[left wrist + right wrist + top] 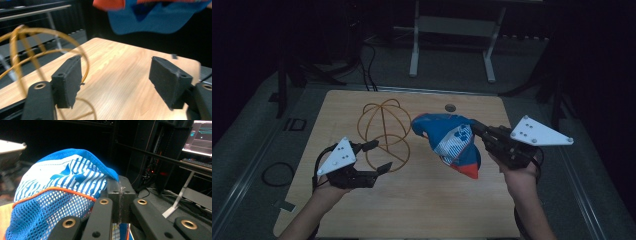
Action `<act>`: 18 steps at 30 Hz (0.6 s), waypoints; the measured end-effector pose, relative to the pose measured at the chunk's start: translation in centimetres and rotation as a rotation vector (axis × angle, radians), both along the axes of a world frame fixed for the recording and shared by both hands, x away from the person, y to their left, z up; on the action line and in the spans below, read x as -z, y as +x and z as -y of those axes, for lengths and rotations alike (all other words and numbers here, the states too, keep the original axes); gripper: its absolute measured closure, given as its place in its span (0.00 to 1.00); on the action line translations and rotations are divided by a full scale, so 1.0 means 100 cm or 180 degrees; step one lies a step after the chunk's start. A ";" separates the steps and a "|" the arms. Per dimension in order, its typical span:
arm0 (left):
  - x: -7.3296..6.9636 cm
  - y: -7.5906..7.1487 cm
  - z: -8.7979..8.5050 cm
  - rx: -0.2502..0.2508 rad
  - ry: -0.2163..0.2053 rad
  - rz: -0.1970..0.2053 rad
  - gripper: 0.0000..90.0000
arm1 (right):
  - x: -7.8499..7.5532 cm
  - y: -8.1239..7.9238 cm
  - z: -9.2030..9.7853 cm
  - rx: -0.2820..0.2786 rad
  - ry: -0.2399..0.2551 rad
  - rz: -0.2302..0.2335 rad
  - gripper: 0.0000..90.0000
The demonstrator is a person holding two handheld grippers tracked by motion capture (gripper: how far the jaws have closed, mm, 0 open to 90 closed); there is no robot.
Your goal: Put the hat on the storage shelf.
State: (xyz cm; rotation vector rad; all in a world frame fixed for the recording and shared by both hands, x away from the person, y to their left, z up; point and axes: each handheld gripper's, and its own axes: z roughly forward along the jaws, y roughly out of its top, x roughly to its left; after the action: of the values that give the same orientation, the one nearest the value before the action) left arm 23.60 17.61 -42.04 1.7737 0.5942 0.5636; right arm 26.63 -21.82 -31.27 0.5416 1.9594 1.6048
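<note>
Wooden table (pixel 422 200), light grain, dim surroundings. Left gripper (pixel 377 156): held low over the table's left half, jaws spread wide with nothing between them, one jaw just beside the wire stand. Wire stand (pixel 384 131): round frame of golden hoops, resting on the table left of centre. Cap (pixel 451 142): blue mesh with striped white panel and orange trim, lifted above the table just right of the wire stand. Right gripper (pixel 476 128): jaws pressed together, pinching the cap's edge.
</note>
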 end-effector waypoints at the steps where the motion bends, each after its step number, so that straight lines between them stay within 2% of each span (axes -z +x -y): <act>1: 0.005 -0.002 -0.002 -0.0059 -0.0030 -0.0027 0.26 | -0.002 0.003 -0.002 -0.0011 0.0013 -0.0008 1.00; 5: 0.028 -0.011 -0.010 -0.0243 -0.0166 -0.0092 0.21 | -0.009 0.015 -0.014 -0.0015 -0.0004 -0.0013 1.00; 8: 0.043 -0.016 -0.014 -0.0409 -0.0133 -0.0111 0.14 | -0.013 0.024 -0.024 -0.0034 -0.0034 -0.0018 1.00; 10: 0.053 -0.016 -0.017 -0.0510 -0.0088 -0.0173 0.04 | -0.015 0.030 -0.031 -0.0033 -0.0059 -0.0017 1.00; 12: 0.065 -0.017 -0.019 -0.0620 -0.0110 -0.0243 0.03 | -0.015 0.037 -0.039 -0.0043 -0.0045 -0.0040 1.00; 14: 0.079 -0.020 -0.018 -0.0727 0.0008 -0.0262 0.03 | -0.015 0.043 -0.047 -0.0053 -0.0031 -0.0066 1.00; 16: 0.093 -0.020 -0.020 -0.0756 -0.0035 -0.0333 0.03 | -0.013 0.050 -0.054 -0.0037 -0.0023 -0.0078 1.00; 18: 0.105 -0.019 -0.024 -0.0863 -0.0031 -0.0365 0.03 | -0.013 0.058 -0.062 -0.0031 -0.0007 -0.0112 1.00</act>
State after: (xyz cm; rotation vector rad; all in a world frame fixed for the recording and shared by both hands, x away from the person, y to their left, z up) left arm 21.71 20.00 -52.52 1.7362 0.9246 0.6448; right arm 32.41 -15.65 -29.93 0.5639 1.9923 1.6092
